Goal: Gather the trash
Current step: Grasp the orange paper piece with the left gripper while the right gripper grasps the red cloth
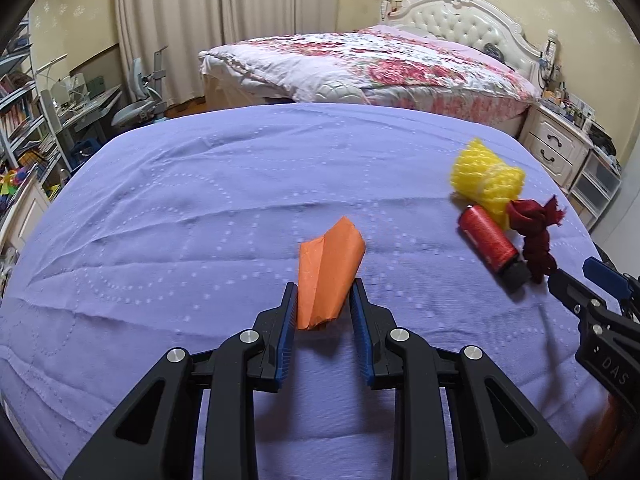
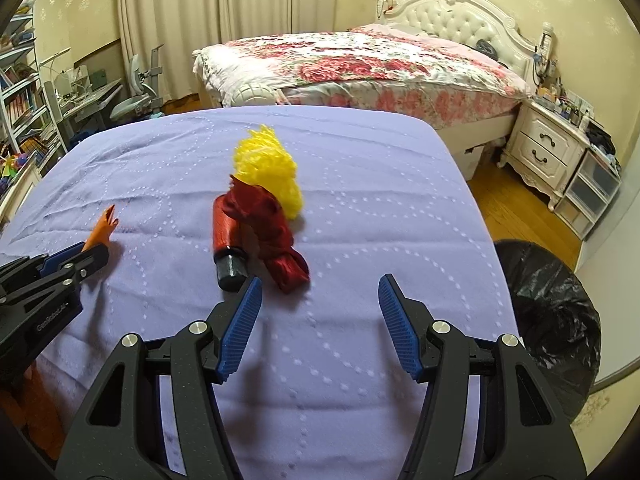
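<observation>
I've got the left tongs (image 1: pixel 323 294) closing round a folded orange paper scrap (image 1: pixel 329 273), centre of the left view, on the lilac quilted bench cover (image 1: pixel 200 208); pads sit v. close each side, but I can't tell if they're actually gripping. Right tongs (image 2: pixel 320 292) wide open, holding nothing, just short of the red thread spool w/ black end (image 2: pixel 226 240), dark red cloth scrap (image 2: pixel 276 236) and yellow foam net (image 2: pixel 268 168), bunched mid-frame. Next, I reckon: pinch, lift, carry to bin. Only the right view shows the black-bagged bin (image 2: pixel 548 320), lower right, beside the bench.
</observation>
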